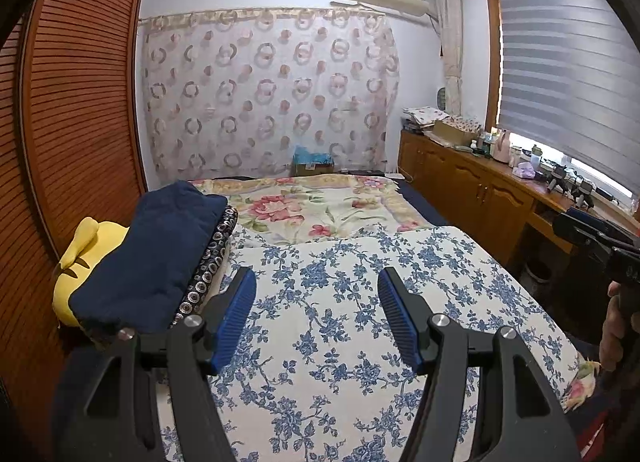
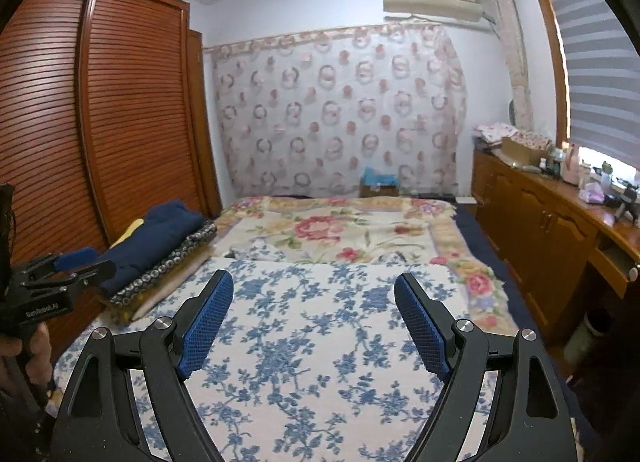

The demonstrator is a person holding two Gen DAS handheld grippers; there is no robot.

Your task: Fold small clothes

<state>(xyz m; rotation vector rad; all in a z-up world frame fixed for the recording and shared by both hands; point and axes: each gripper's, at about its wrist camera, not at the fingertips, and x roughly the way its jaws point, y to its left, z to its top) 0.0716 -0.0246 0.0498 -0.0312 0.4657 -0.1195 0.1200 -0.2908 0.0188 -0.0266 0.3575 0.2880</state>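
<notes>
A white cloth with blue flowers (image 1: 352, 314) lies spread flat on the bed; it also shows in the right wrist view (image 2: 316, 326). My left gripper (image 1: 316, 282) is open and empty, held above the cloth's near left part. My right gripper (image 2: 314, 290) is open and empty above the cloth. The right gripper's body shows at the right edge of the left wrist view (image 1: 608, 242). The left gripper shows at the left edge of the right wrist view (image 2: 60, 274). Neither gripper touches the cloth.
A folded stack, navy on top of a dark circle-patterned piece (image 1: 152, 258), lies at the bed's left with a yellow plush (image 1: 80, 254). A rose-patterned blanket (image 1: 320, 206) covers the far bed. A louvred wardrobe (image 1: 80, 102) stands left, a cluttered wooden cabinet (image 1: 480, 190) right.
</notes>
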